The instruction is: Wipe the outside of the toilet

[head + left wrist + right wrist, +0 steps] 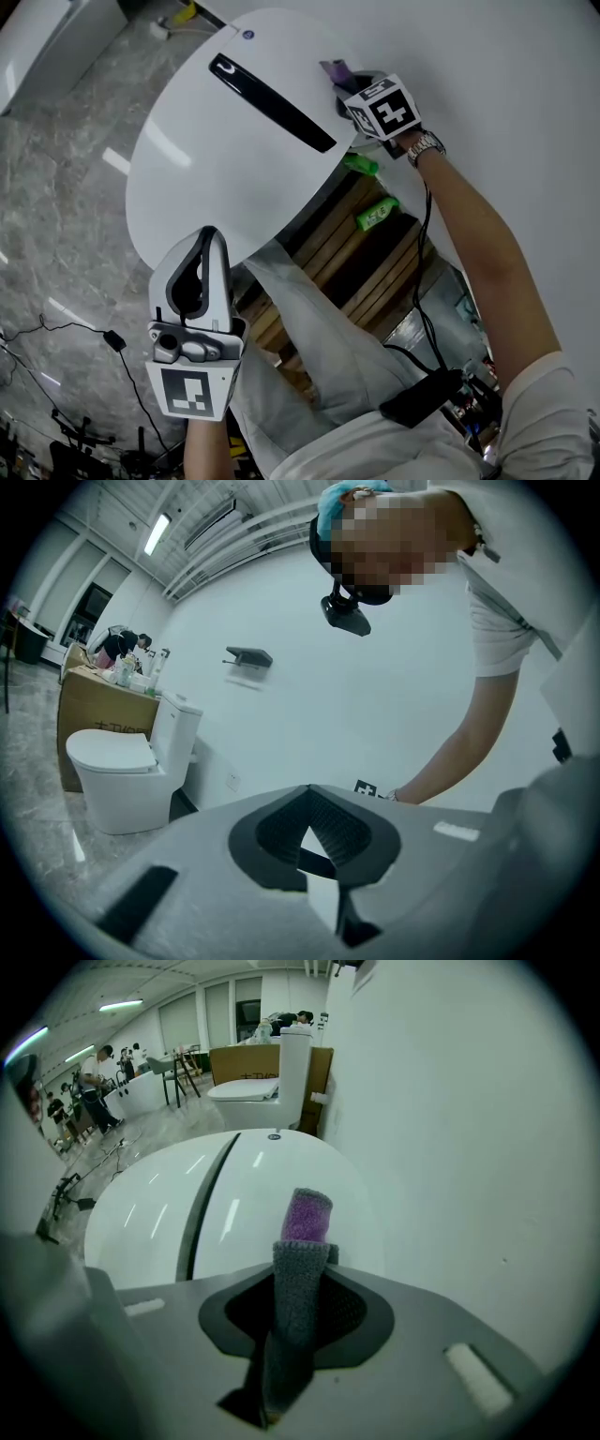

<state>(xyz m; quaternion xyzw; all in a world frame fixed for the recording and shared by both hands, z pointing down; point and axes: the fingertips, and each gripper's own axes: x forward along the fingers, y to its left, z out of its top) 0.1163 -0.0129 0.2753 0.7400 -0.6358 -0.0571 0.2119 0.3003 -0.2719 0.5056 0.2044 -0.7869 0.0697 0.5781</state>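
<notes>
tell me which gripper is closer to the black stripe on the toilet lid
right. the right gripper, shut on a cloth, sits beside the stripe at its wall end; the left gripper is off the lid on the near side, farther away

Right gripper on outstretched arm, clamped on cloth, left gripper near torso, jaws together

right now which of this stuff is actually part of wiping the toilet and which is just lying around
In the job:
toilet
cloth, grey and purple
right tool, shut on the cloth

Just lying about:
green bottles
floor cable
second toilet
cardboard box
left tool, shut, holding nothing
</notes>
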